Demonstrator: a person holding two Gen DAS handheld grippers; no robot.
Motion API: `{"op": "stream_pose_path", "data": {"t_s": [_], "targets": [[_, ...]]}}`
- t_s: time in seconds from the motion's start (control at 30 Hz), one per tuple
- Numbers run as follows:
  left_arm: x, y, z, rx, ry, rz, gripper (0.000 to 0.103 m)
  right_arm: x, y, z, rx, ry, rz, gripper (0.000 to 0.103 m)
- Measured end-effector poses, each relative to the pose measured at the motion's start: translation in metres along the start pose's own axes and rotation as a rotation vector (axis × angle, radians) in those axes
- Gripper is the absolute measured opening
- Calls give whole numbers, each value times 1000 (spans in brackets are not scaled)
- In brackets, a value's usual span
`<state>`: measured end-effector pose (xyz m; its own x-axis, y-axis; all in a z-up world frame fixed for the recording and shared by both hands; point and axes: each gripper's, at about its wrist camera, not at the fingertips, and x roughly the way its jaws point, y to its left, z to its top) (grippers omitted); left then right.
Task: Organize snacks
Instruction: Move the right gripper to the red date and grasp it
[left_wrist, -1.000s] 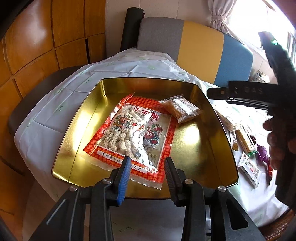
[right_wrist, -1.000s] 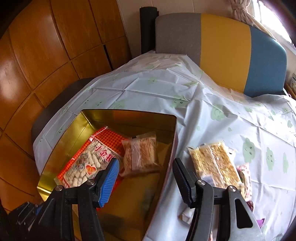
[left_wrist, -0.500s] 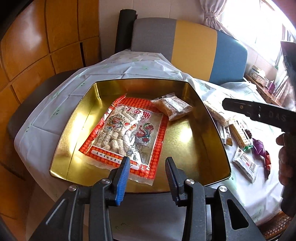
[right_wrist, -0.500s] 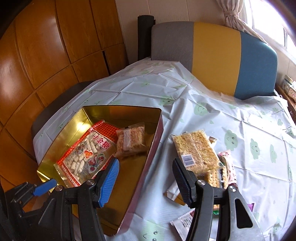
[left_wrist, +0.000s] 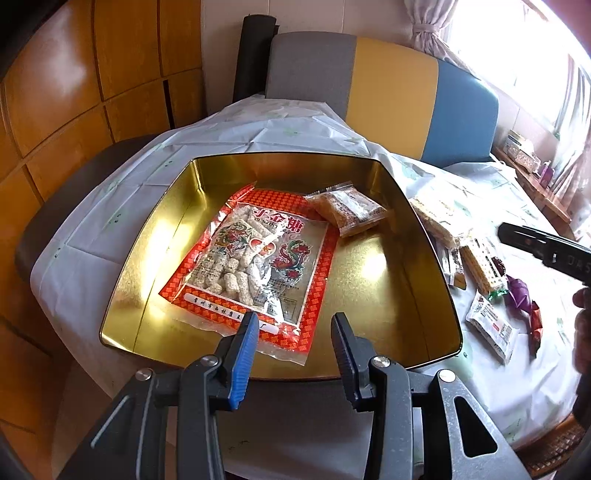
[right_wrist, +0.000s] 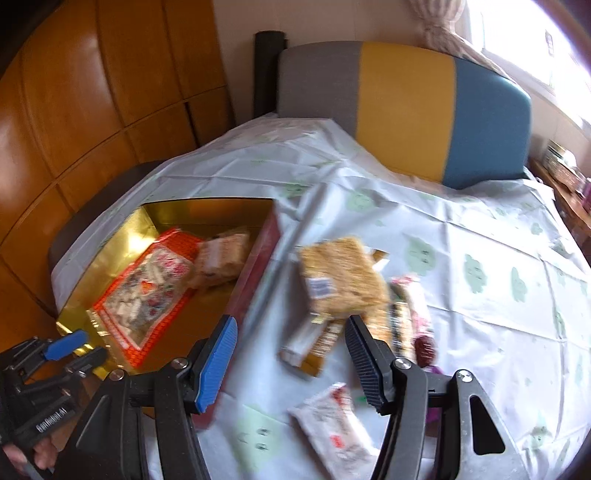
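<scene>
A gold tin (left_wrist: 424, 280) is sitting on a table draped in a pale tablecloth (left_wrist: 122, 206) printed with green faces. Lying flat inside it is a red-bordered bag of white puffed candy sticks (left_wrist: 255, 258), and a small clear packet of golden crisps (left_wrist: 347, 208) is resting beside the bag's far right corner, toward the tin's back wall.

The left gripper (left_wrist: 291, 332) is hovering over the tin's near rim, its jaws standing apart with nothing between them. This view is giving the sharp look into the tin, while the loose snacks to its right are appearing only as a strip along the tin's outer wall, ending in a white sachet (left_wrist: 491, 328) and purple-wrapped sweets (left_wrist: 517, 295).

The right wrist view, blurred, is showing that pile more fully: a yellow noodle-like block in clear wrap (right_wrist: 340, 280) lying on smaller bars, and a white sachet (right_wrist: 332, 432) nearer the camera. The right gripper (right_wrist: 291, 343) is hanging over these with its jaws apart and gripping nothing. Behind the table a chair back in grey, yellow and blue (right_wrist: 406, 107) is standing against orange wood panelling (right_wrist: 74, 92)
</scene>
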<state>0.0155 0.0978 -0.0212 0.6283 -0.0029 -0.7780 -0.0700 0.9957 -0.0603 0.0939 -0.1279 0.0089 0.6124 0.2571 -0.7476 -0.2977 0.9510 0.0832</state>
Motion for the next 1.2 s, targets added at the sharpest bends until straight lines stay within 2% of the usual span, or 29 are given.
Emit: {"op": "stream_pose_path", "data": {"t_s": [0.23,0.33,0.37,0.43,0.53,0.63,0.73,0.83,0.97,1.2], "targets": [[-2,-15,1,53,-8,-26,41,-15,-78,-5,99,9,-120,62],[-4,-27,2,87,-9,-48,41,-16,-116,-8,172,27,-140,61],[-6,-32,3,106,-12,-55,41,-14,-127,-8,196,37,-140,60],[-9,-42,5,138,-23,-63,41,-11,-146,-8,226,52,-140,47],[-11,-56,7,179,-25,-86,41,-5,-164,-7,264,66,-122,36],[-11,-73,7,224,-22,-105,41,3,-168,-10,268,75,-57,35],[-8,-87,7,251,-8,-123,41,16,-162,-13,263,122,9,35],[-4,-100,8,274,11,-137,41,29,-144,-10,199,153,73,35],[-1,-113,5,297,22,-152,47,46,-129,-11,139,203,57,35],[5,-121,5,306,42,-179,48,67,-132,-17,140,273,55,34]]}}
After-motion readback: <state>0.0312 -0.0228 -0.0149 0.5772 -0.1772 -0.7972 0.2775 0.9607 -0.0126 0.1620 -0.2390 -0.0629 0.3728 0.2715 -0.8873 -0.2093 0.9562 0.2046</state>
